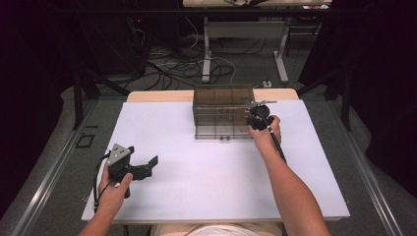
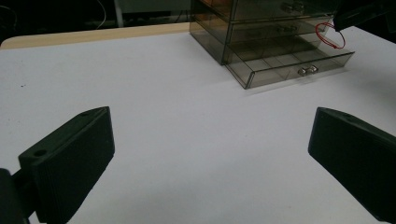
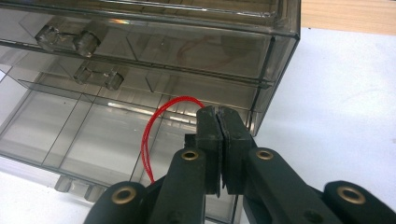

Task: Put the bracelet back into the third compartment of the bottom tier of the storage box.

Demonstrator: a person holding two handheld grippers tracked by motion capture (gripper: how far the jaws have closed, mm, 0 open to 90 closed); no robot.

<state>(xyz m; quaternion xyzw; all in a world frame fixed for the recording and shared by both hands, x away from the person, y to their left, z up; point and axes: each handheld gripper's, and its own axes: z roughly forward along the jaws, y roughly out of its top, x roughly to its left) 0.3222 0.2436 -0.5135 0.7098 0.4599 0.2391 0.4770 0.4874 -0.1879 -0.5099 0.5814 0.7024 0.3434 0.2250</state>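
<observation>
A smoky clear plastic drawer cabinet (image 1: pixel 223 112) stands at the far middle of the white table (image 1: pixel 206 172), and everything else is placed from it. Its bottom drawer (image 2: pixel 289 63) is pulled out toward the person, showing divided compartments and a small clear knob (image 2: pixel 308 70) on its front; the upper drawers, with their own clear knobs (image 3: pixel 67 39), are pushed in.

The right gripper (image 1: pixel 258 119) hangs at the cabinet's right front corner, over the right end of the open drawer. Its jaws are pressed together on a loop of thin red string (image 3: pixel 161 128). In the right gripper view, the loop arches up from the closed tips and falls to their left, above the drawer's compartments. Whether the string's lower end touches the drawer floor cannot be told. In the left gripper view, the same red loop (image 2: pixel 330 36) dangles above the drawer's right end.

The left gripper (image 1: pixel 142 168) is well away from the cabinet, near the table's front left, held in the person's left hand (image 1: pixel 112 189). Its jaws are spread wide with bare tabletop between them, pointing roughly toward the cabinet.
</observation>
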